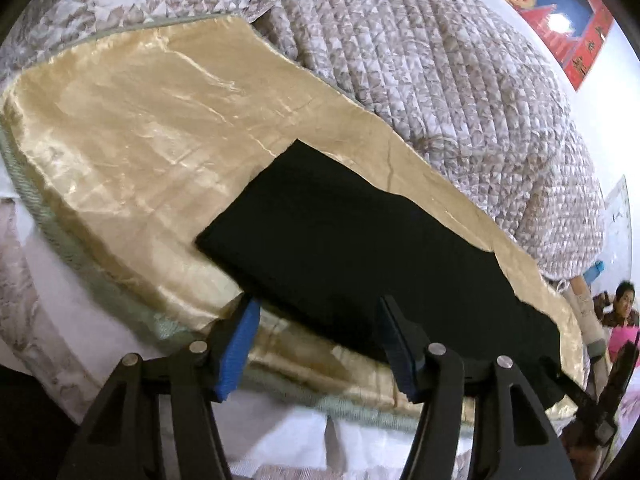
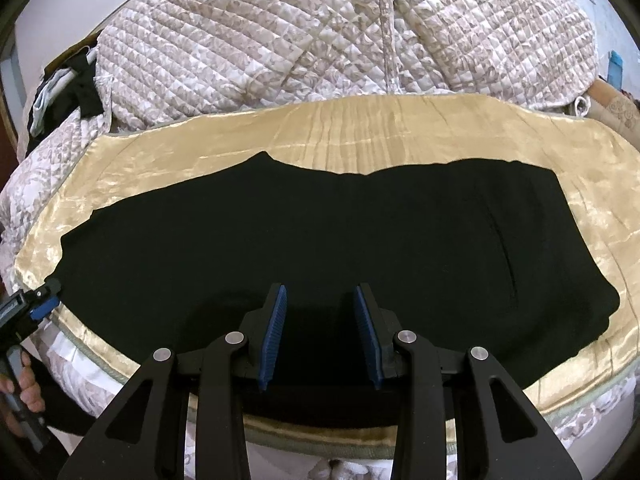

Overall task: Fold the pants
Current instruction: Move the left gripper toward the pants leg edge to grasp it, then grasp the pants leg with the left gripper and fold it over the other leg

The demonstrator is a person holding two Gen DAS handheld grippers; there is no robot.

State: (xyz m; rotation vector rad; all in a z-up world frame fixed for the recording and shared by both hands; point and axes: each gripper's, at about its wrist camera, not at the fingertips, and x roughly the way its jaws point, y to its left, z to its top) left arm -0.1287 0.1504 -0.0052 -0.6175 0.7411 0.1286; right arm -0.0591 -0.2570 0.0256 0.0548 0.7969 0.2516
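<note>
Black pants (image 2: 320, 232) lie flat and lengthwise on a shiny gold cloth (image 2: 400, 136) over the bed. The waist end with a pocket slit is at the right, the leg end at the left. My right gripper (image 2: 320, 320) is open and empty, hovering over the near edge at the pants' middle. In the left wrist view the pants (image 1: 352, 248) stretch to the right. My left gripper (image 1: 320, 332) is open and empty at the near corner of the leg end. It also shows in the right wrist view (image 2: 42, 300) at the far left.
A quilted floral bedspread (image 2: 320, 32) is bunched up behind the gold cloth. Dark clothes (image 2: 80, 88) lie at the back left. The bed's near edge (image 2: 320, 440) runs under my right gripper. A person (image 1: 622, 300) sits at the far right, under a red poster (image 1: 560, 20).
</note>
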